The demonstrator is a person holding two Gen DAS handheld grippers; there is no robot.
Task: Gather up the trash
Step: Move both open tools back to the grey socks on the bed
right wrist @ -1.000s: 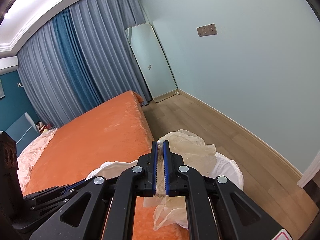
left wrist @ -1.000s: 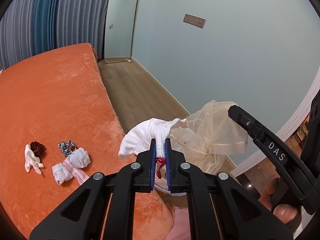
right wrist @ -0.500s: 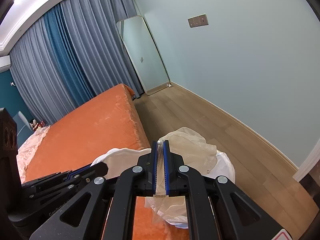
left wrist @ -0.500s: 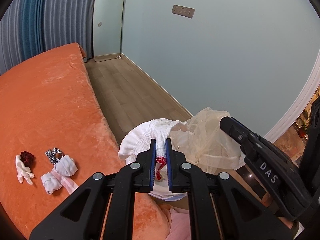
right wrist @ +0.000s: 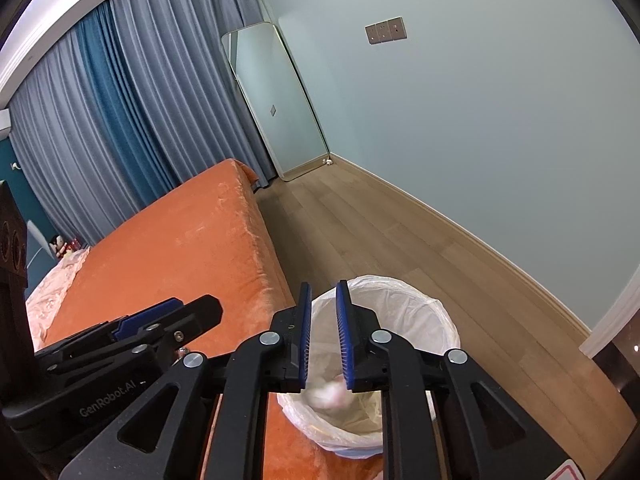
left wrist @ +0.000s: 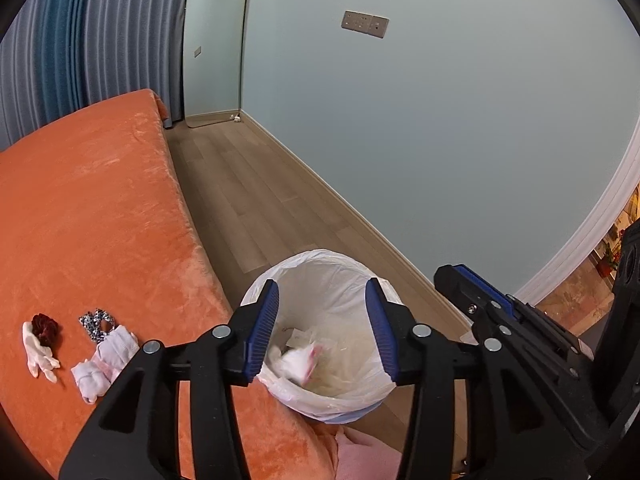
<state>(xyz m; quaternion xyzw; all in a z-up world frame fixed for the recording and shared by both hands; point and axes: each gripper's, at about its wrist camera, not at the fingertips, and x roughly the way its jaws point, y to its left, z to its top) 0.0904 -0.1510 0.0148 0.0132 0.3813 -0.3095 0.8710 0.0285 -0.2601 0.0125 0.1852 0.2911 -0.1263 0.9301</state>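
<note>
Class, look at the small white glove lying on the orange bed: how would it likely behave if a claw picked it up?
The white glove lies flat with limp fingers, so it probably droops from a pinch. It looks thin and likely light. On the plush orange bed, a push would probably bunch it instead of sliding it.

You have an orange plush bed [left wrist: 92, 216] on your left, and near its edge lie a white glove [left wrist: 37, 350] touching a dark red scrunchie [left wrist: 45, 325], a leopard-print scrap [left wrist: 94, 320], and a bundle of white and pink socks [left wrist: 105, 362] just beside it. On the wooden floor [left wrist: 256, 200] right against the bed's side stands a bin lined with a white bag [left wrist: 352, 390]. A tall mirror [left wrist: 212, 40] rests on the floor at the far wall.
</note>
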